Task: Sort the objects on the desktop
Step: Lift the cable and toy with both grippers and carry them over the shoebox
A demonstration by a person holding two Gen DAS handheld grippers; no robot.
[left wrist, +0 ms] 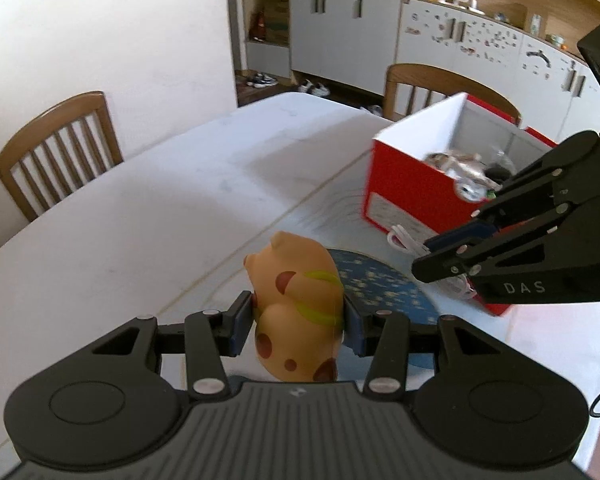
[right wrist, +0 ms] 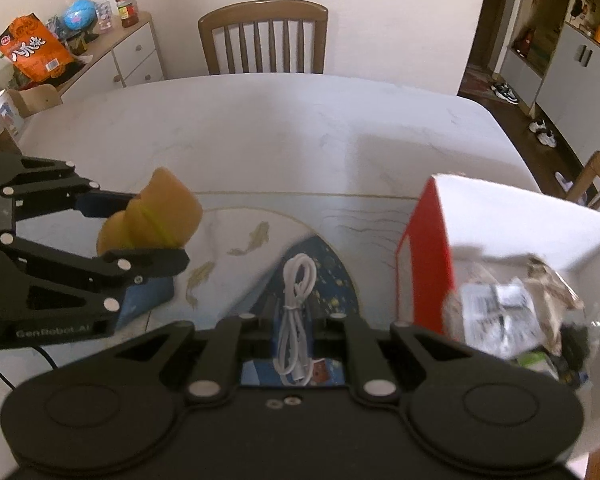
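1. The left gripper (left wrist: 298, 322) is clamped on a soft orange squeeze toy shaped like a spotted animal with yellow-green stripes (left wrist: 298, 304), and holds it in the air above the pale marble-look table (left wrist: 140, 216). The blue pads press into its flanks low on the body. The toy looks rubbery and rounded, so it may squirm out of the pinch and drop if the gripper tilts or jerks.

2. The red-and-white cardboard box (left wrist: 410, 176), which I judge to be the sorting bin, stands well off to the toy's right and is already crowded with plastic wrappers and other clutter (right wrist: 500, 312). A toy let go onto that heap could bounce or roll back over the rim.

3. The right gripper (right wrist: 296, 332) sits between the toy and the box, so a direct sweep across risks the two grippers colliding. Its jaws stand close together around a coiled white cable (right wrist: 296, 292) that lies on the dark blue patterned mat (right wrist: 340, 292). I cannot tell whether the pads actually grip the cable or only flank it.

4. If the right gripper lifts with a weak hold, the coil may unwind, trail and snag on the box's near corner, just beside it.

5. The box is light card and could be nudged or tipped.
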